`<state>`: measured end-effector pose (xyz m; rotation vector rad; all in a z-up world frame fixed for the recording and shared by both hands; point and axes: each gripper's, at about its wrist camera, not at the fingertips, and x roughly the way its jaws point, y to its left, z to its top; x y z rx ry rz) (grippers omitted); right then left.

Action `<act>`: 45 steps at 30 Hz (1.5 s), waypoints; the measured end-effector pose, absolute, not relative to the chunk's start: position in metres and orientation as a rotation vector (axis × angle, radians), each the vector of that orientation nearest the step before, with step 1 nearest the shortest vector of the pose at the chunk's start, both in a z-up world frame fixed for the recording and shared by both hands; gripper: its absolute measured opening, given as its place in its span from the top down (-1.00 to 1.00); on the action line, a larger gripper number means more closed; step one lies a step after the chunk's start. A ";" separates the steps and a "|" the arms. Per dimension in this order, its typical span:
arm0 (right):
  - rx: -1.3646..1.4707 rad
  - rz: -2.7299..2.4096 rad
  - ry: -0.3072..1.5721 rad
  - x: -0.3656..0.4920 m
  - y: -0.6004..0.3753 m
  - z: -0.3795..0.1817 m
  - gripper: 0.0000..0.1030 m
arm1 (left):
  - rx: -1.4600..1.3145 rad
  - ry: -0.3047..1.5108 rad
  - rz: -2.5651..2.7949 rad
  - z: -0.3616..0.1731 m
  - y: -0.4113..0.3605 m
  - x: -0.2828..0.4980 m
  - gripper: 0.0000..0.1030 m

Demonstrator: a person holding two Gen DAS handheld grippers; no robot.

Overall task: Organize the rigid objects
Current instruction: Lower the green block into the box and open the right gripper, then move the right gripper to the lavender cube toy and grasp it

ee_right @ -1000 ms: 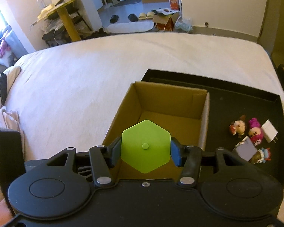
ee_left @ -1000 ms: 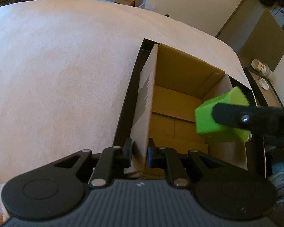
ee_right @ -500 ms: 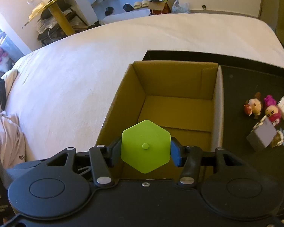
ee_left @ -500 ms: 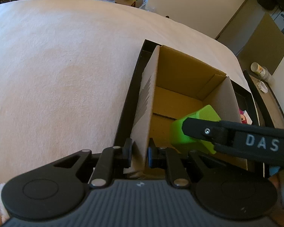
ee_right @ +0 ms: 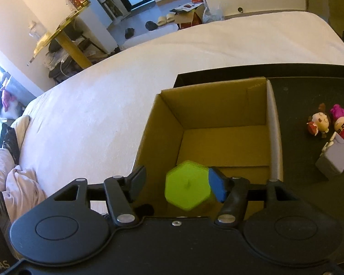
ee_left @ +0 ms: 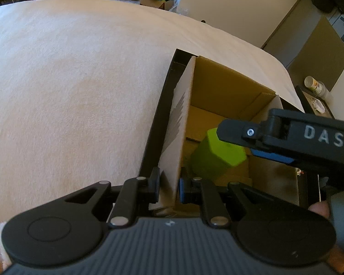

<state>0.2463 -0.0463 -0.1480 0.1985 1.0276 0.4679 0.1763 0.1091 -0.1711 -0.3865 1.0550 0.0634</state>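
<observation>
- White bedding [ee_right: 130,105] fills the background, with a black tray [ee_right: 309,87] lying on it and an open cardboard box [ee_right: 208,105] standing in the tray.
- Right gripper [ee_right: 177,184]: its jaws have just been opening. A second ago both pads pressed the green hexagonal block [ee_right: 187,185]; now the left finger [ee_right: 137,180] stands clear of it, while the blue pad [ee_right: 216,186] on the other finger is still against its side.
- Since then the block has gone from above the box rim to down inside the box, near the close wall; its edges are blurred, and I cannot tell whether it rests on the floor.
- This gripper points steeply down into the box and has rolled a little, so the box looks tilted.
- Left gripper [ee_left: 168,186]: unchanged, clamped on the box's near left wall [ee_left: 176,142], pointing steeply down.
- Out on the tray, right of the box, lie small dolls [ee_right: 330,123] and a grey cube [ee_right: 334,158], well apart from the block.
</observation>
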 end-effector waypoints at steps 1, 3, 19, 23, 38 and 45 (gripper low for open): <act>0.197 0.469 1.030 0.246 -0.047 -0.148 -0.25 | -0.382 1.054 0.064 -0.171 0.108 0.177 0.72; 0.197 0.464 1.027 0.244 -0.049 -0.146 -0.59 | -0.382 1.054 0.065 -0.171 0.108 0.176 0.72; 0.074 0.393 0.965 0.226 -0.081 -0.124 -1.00 | -0.371 1.055 0.073 -0.171 0.107 0.177 0.72; 0.004 0.346 0.952 0.222 -0.086 -0.123 -1.00 | -0.357 1.056 0.072 -0.170 0.104 0.176 0.72; -0.130 0.292 0.877 0.212 -0.120 -0.121 -1.00 | -0.333 1.058 0.087 -0.169 0.100 0.177 0.73; -0.148 0.291 0.870 0.212 -0.138 -0.127 -1.00 | -0.306 1.058 0.110 -0.169 0.096 0.177 0.76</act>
